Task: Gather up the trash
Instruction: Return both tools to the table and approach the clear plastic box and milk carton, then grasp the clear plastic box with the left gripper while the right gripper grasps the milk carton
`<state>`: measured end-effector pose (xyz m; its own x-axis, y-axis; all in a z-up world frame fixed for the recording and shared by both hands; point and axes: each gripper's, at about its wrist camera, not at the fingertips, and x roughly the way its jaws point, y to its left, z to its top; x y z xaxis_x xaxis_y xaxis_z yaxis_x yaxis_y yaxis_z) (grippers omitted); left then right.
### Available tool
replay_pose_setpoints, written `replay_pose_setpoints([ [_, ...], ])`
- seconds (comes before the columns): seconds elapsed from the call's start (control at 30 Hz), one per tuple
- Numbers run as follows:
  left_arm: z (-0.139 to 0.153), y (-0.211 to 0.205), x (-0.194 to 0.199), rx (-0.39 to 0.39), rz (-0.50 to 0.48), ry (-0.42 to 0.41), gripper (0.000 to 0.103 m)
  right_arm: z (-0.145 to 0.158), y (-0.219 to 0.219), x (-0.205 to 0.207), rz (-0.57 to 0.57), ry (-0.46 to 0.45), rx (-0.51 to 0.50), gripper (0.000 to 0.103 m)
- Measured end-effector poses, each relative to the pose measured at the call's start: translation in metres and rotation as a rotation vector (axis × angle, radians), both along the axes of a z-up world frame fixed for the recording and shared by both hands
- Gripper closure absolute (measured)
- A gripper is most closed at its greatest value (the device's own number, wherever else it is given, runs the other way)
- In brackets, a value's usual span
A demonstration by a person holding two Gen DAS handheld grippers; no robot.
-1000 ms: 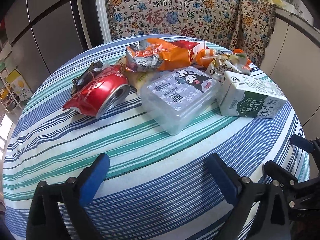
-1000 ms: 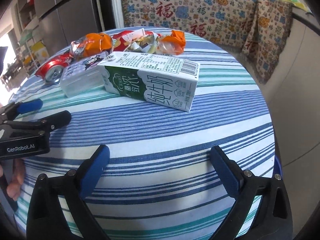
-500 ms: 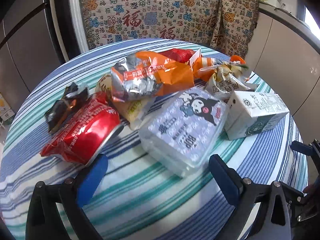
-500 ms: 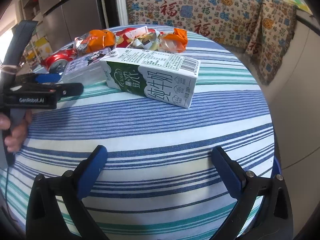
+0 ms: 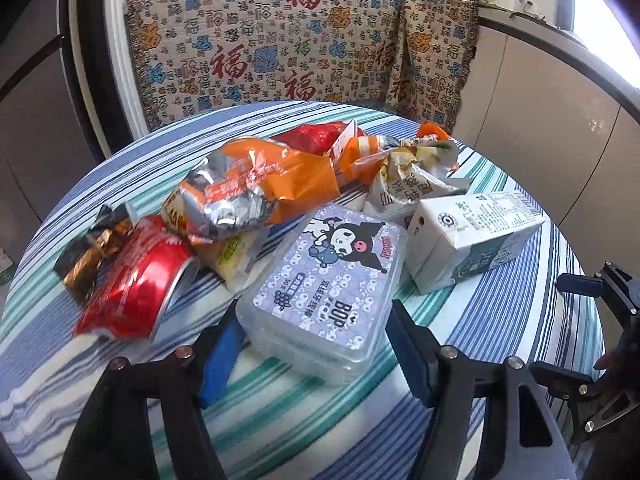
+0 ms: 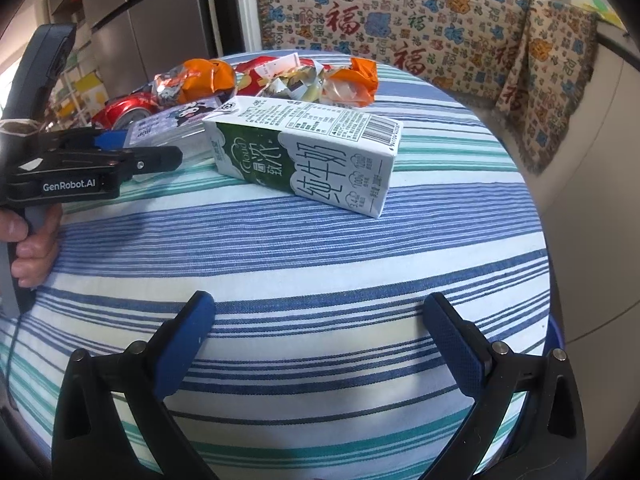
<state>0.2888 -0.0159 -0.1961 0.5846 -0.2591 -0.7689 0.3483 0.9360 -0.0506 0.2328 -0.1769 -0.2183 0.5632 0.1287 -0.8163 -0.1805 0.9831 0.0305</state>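
Between the blue pads of your left tool [image 5: 316,344] sits the near end of the clear plastic box [image 5: 326,292] with the cartoon label; the pads stand apart on either side of it and have not yet clamped, though whether they touch its walls cannot be told. Centre the box between the pads before closing, and close across its short sides, low on the body rather than on the lid, since the thin plastic is likely to flex or pop open. The crushed red can [image 5: 136,276] lies just beside the left pad and the milk carton [image 5: 472,240] is close to the box's right corner: lift straight up to avoid dragging either one. Your right tool [image 6: 320,344] hangs with its pads wide apart over the bare striped counter [image 6: 320,264], holding nothing, well short of the carton. Foil wrappers [image 5: 260,188] remain piled behind the box for later passes.
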Motion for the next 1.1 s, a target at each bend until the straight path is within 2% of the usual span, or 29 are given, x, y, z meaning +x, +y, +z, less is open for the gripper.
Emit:
replay_pose_setpoints([
  [0.1, -0.003, 0.008, -0.032, -0.015, 0.079, 0.035, 0.033, 0.0, -0.014, 0.006, 0.023, 0.022, 0.0, 0.0],
  [0.2, -0.002, 0.011, -0.066, -0.014, 0.103, 0.045, 0.033, -0.001, -0.028, 0.023, 0.068, 0.033, -0.005, 0.0],
  [0.37, -0.001, 0.003, -0.094, 0.009, 0.03, 0.048, 0.032, -0.002, -0.035, 0.067, 0.148, 0.016, 0.018, 0.0],
  [0.43, -0.003, -0.004, -0.096, 0.047, 0.008, 0.04, 0.031, 0.002, -0.036, 0.078, 0.177, 0.015, 0.066, 0.002],
  [0.5, -0.003, -0.005, -0.094, 0.044, -0.004, 0.043, 0.029, 0.011, -0.031, 0.083, 0.223, -0.013, 0.098, 0.002],
  [0.6, -0.004, -0.005, -0.093, 0.037, -0.01, 0.043, 0.029, 0.023, -0.013, 0.083, 0.303, -0.105, 0.01, 0.002],
  [0.67, -0.004, -0.006, -0.091, 0.041, -0.019, 0.045, 0.029, 0.019, -0.003, 0.083, 0.364, -0.072, 0.003, 0.02],
  [0.7, -0.004, -0.006, -0.091, 0.045, -0.025, 0.046, 0.029, 0.016, -0.001, 0.084, 0.378, -0.031, 0.023, 0.043],
  [0.73, -0.004, -0.006, -0.092, 0.048, -0.03, 0.046, 0.029, 0.014, -0.001, 0.085, 0.374, 0.008, 0.046, 0.05],
  [0.77, -0.004, -0.006, -0.092, 0.05, -0.033, 0.045, 0.029, 0.014, 0.0, 0.082, 0.358, 0.022, 0.059, 0.053],
  [0.83, -0.004, -0.005, -0.092, 0.047, -0.037, 0.042, 0.029, 0.018, -0.009, 0.078, 0.295, 0.083, 0.16, 0.056],
  [0.93, -0.001, -0.004, -0.091, 0.034, -0.029, 0.029, 0.029, 0.016, -0.041, 0.067, 0.157, 0.231, 0.465, 0.057],
  [1.03, 0.002, -0.006, -0.089, 0.022, -0.026, 0.012, 0.029, -0.008, -0.068, 0.05, 0.024, 0.374, 0.711, 0.058],
  [1.07, 0.003, -0.008, -0.088, 0.022, -0.031, 0.007, 0.029, -0.014, -0.077, 0.045, -0.015, 0.388, 0.787, 0.058],
  [1.1, 0.004, -0.011, -0.087, 0.025, -0.039, 0.001, 0.029, -0.016, -0.082, 0.04, -0.044, 0.394, 0.818, 0.057],
])
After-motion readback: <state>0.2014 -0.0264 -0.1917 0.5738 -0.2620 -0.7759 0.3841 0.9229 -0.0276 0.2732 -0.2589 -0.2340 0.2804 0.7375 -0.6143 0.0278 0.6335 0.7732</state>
